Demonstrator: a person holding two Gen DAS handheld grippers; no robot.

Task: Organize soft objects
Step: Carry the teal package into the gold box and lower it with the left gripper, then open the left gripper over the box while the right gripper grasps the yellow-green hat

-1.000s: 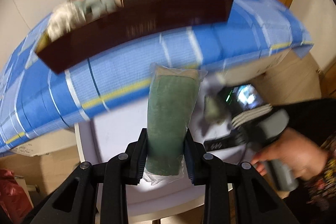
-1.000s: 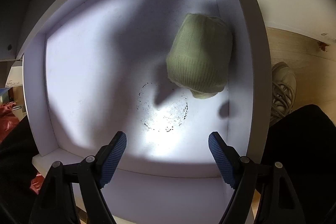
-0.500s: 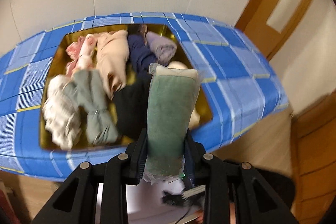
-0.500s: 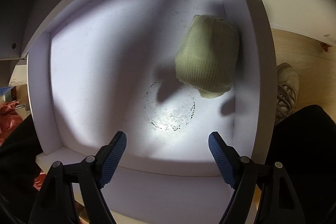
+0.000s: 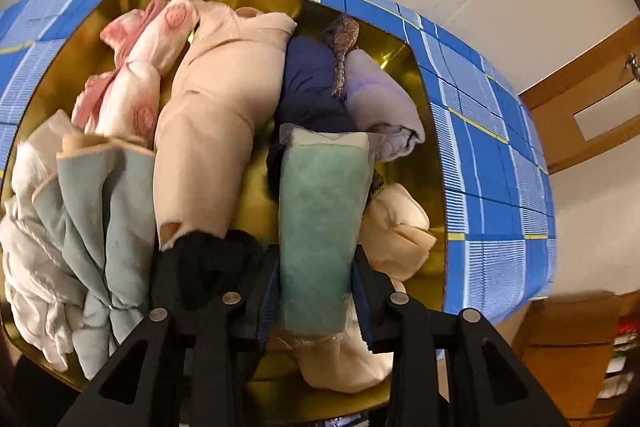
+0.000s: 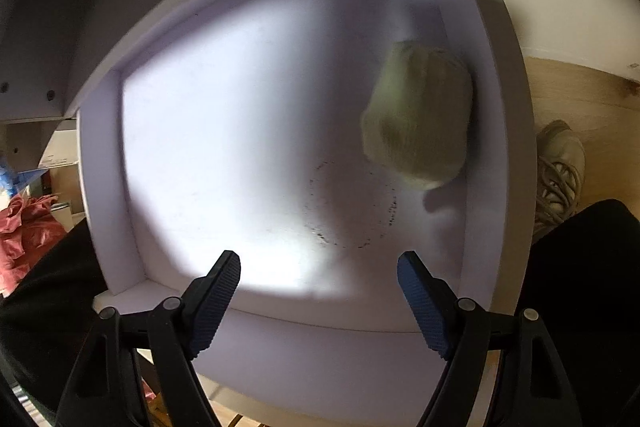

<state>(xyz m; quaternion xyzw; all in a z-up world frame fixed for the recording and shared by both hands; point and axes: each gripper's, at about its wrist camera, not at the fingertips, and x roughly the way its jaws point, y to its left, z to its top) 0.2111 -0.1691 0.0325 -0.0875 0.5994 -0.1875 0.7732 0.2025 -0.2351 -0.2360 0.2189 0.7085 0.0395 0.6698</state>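
My left gripper (image 5: 316, 267) is shut on a green towel wrapped in clear plastic (image 5: 320, 223) and holds it over a gold-lined tray (image 5: 428, 131) full of rolled clothes: pink (image 5: 136, 67), beige (image 5: 216, 123), navy (image 5: 308, 87), lilac (image 5: 380, 107), grey-green (image 5: 100, 211), cream (image 5: 400, 227). My right gripper (image 6: 318, 263) is open and empty above a white drawer (image 6: 508, 131). A light green knit hat (image 6: 420, 119) lies at the drawer's right side.
The tray sits on a blue checked cloth (image 5: 488, 147). A wooden door (image 5: 592, 99) is at the right. Beside the drawer are a shoe (image 6: 560, 163) on the wooden floor and a red cloth (image 6: 24, 231) at the left.
My left gripper has swung up from the drawer and closer over the tray, with the green towel held. The right gripper has shifted slightly left; the hat appears further right.
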